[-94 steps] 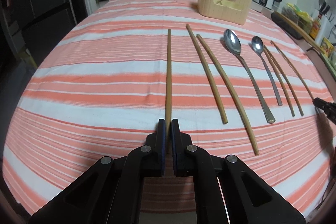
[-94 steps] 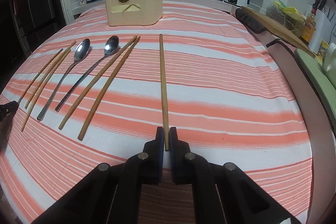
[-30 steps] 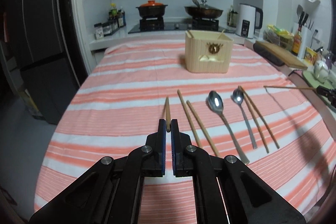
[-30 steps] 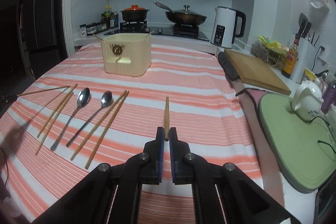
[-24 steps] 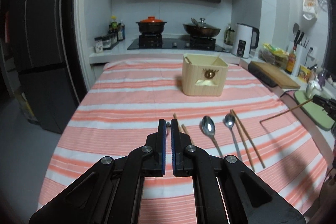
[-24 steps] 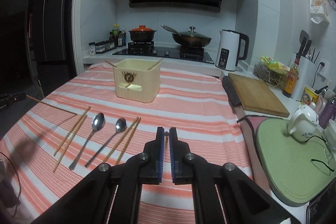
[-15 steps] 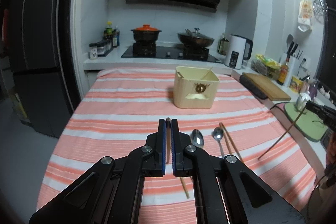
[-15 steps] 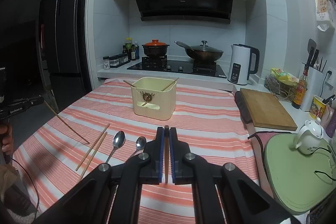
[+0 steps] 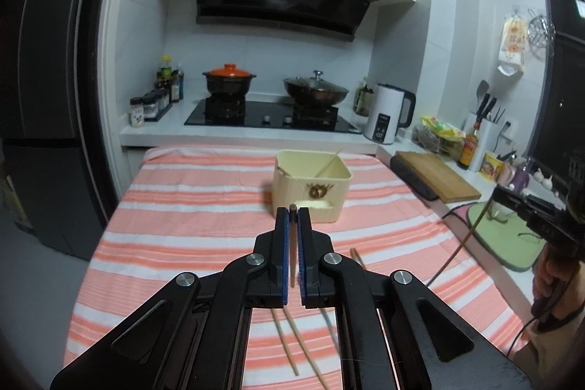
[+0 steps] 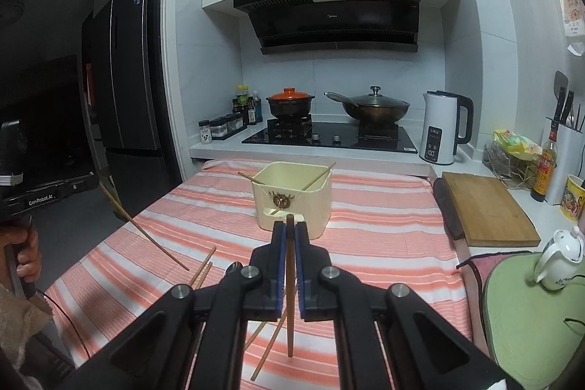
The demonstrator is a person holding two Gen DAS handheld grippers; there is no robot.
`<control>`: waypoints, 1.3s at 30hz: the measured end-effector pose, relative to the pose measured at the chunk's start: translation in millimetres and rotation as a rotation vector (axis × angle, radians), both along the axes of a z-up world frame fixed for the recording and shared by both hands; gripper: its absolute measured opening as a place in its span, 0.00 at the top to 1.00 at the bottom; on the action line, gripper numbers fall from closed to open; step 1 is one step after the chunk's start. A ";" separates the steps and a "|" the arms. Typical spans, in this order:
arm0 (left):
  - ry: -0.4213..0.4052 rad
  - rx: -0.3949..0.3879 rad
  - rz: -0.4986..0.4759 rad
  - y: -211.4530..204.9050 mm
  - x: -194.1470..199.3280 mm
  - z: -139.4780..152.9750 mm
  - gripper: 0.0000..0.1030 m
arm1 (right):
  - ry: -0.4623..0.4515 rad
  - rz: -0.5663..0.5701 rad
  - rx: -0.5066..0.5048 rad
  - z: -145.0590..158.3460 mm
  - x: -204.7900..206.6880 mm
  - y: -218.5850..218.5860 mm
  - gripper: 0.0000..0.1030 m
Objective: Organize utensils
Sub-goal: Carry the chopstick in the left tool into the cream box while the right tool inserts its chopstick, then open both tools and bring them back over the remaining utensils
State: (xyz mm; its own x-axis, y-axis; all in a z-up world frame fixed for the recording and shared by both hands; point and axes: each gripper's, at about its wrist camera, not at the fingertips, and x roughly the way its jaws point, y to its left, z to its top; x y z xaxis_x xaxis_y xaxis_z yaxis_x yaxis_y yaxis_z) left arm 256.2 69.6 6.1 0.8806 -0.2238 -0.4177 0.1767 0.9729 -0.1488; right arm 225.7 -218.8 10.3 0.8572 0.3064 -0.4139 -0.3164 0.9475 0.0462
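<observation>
Carrying one chopstick each, the left gripper [image 9: 292,212] and right gripper [image 10: 290,229] pinch their sticks [image 9: 292,245] [image 10: 290,284] high above the striped table [image 10: 380,207], tips hanging down. The step in hand looks like delivery to the holder [image 10: 292,196] near the far edge; next, lower each tip-first inside. Spoons [image 10: 234,267] and chopsticks [image 10: 203,265] lie near the front edge; nothing blocks the way.

Bare striped cloth is lying open along the table's [image 10: 384,243] right edge and between the cream utensil box [image 10: 292,198] and the near utensils, while loose chopsticks [image 10: 203,267] are cluttering the near-left part and the cutting board [image 10: 486,211] is bordering the far-right corner.
</observation>
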 end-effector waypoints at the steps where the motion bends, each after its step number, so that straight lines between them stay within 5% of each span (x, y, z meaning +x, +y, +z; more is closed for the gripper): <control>1: -0.011 -0.001 -0.006 -1.6 3.2 6.6 0.98 | -0.013 0.001 -0.002 4.0 4.9 2.2 0.95; 13: -0.154 -0.036 0.007 -23.1 100.9 76.6 0.98 | -0.236 -0.004 0.029 78.9 95.3 32.8 0.95; 22: -0.207 -0.039 0.056 -53.7 187.6 57.3 0.98 | -0.352 -0.014 0.094 72.9 168.5 56.0 0.95; 30: -0.046 -0.061 0.019 -63.7 240.1 -7.3 0.98 | -0.181 -0.024 0.140 8.9 230.5 50.4 0.95; 39: 0.157 -0.013 -0.058 -72.5 244.0 -55.4 0.94 | 0.066 0.016 0.195 -54.6 254.4 40.3 0.92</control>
